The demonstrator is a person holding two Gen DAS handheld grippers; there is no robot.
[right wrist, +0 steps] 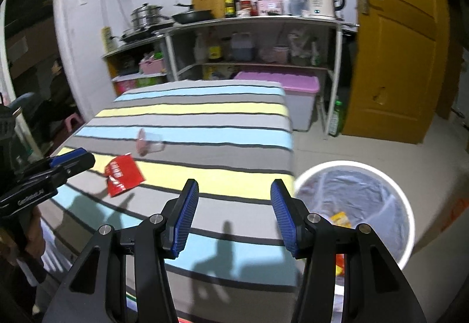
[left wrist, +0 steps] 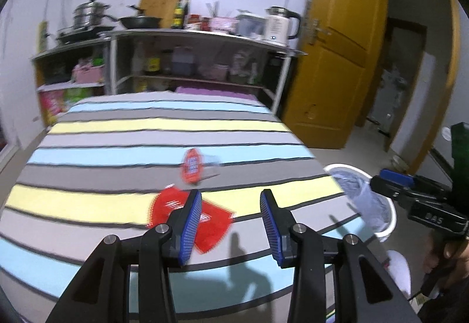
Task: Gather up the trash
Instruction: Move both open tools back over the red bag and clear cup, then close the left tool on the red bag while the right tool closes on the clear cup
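A flat red wrapper (left wrist: 212, 224) (right wrist: 123, 174) lies on the striped bed near its front. A little farther back a clear plastic cup with a red lid (left wrist: 193, 166) (right wrist: 149, 142) lies on its side. My left gripper (left wrist: 231, 196) (right wrist: 85, 157) hovers open just above the wrapper, and its left finger hides part of the wrapper. My right gripper (right wrist: 234, 188) (left wrist: 378, 179) stands open over the bed's right edge, with nothing between its fingers. A white bin with a plastic liner (right wrist: 340, 162) (left wrist: 343, 167) stands on the floor to the right of the bed and holds a yellow wrapper (right wrist: 340, 219).
The bed (right wrist: 205, 152) carries a grey, blue and yellow striped sheet. Behind it a metal shelf (left wrist: 190, 35) holds pots, bottles and a kettle. A yellow door (right wrist: 395, 44) stands open at right, beside a pink-lidded box (right wrist: 281, 82) and a green bottle (right wrist: 335, 117). A person (right wrist: 55, 82) sits far left.
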